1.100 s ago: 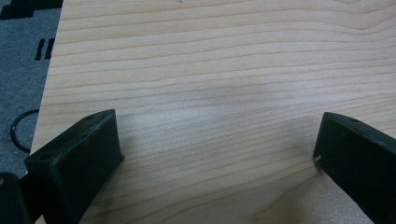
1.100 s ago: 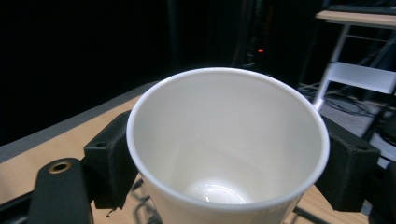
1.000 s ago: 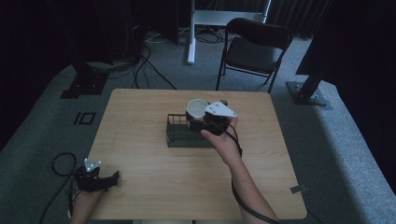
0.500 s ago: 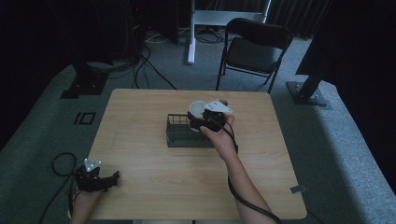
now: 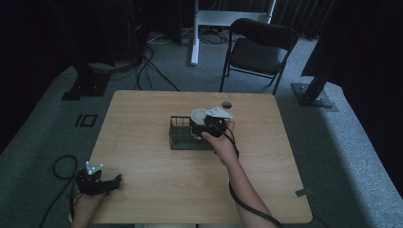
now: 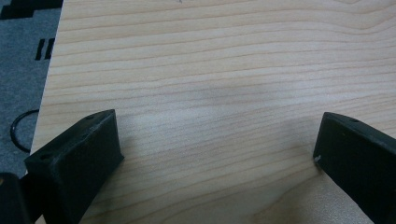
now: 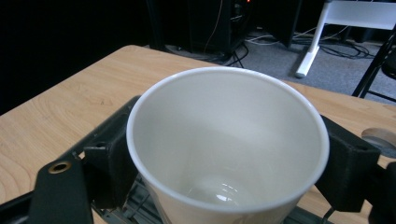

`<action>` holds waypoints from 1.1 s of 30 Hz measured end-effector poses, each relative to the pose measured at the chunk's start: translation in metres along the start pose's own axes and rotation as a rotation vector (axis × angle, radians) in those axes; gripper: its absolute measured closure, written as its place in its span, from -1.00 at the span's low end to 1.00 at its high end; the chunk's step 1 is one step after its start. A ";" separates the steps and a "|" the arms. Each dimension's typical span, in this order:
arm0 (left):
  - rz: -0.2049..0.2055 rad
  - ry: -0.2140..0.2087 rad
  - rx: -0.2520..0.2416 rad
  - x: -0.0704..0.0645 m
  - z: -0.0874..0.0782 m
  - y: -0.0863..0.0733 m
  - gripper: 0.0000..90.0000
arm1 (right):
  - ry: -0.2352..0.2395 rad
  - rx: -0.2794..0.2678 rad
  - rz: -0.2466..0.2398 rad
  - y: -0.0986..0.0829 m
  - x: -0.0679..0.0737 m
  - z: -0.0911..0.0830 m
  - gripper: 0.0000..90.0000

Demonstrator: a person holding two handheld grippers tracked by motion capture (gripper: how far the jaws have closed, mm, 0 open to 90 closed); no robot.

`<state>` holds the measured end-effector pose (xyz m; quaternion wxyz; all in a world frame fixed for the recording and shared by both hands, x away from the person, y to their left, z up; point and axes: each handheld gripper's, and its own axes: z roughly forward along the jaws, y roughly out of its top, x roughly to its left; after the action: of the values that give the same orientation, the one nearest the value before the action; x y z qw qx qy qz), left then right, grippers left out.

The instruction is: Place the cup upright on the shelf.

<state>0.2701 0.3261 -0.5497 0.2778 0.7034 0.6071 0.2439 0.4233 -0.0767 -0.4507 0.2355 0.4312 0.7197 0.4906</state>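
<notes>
1. Cup (image 7: 227, 144), white and empty, sits pinched between my right gripper's (image 5: 207, 124) jaws, one on each side of its wall.
2. It hangs over the right end of the dark wire rack (image 5: 183, 134) at mid-table.
3. My left gripper (image 5: 97, 182) rests at the wooden table's (image 5: 157, 190) near-left corner, jaws spread wide over bare wood.
4. A small round disc (image 5: 226, 104) lies just beyond the cup.

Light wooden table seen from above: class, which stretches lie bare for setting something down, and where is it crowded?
On the light wooden table, bare wood runs left of the dark wire rack to the left gripper, along the near edge, and right of the person's forearm. It is crowded at the centre: the right gripper grips a white cup over the rack, with a small round object behind.
</notes>
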 end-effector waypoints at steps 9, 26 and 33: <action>0.000 0.000 0.000 0.000 0.000 0.000 -0.98 | -0.014 0.019 -0.017 -0.007 -0.002 0.005 -0.57; 0.000 0.000 0.000 0.000 0.000 0.000 -0.98 | 0.005 0.024 -0.035 -0.013 -0.001 0.005 -0.59; 0.000 0.000 0.000 0.000 0.000 0.000 -0.98 | 0.015 0.006 -0.042 -0.013 -0.001 0.001 -0.73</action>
<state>0.2701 0.3261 -0.5497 0.2779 0.7034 0.6071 0.2439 0.4194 -0.0787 -0.4632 0.2388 0.4131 0.7319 0.4865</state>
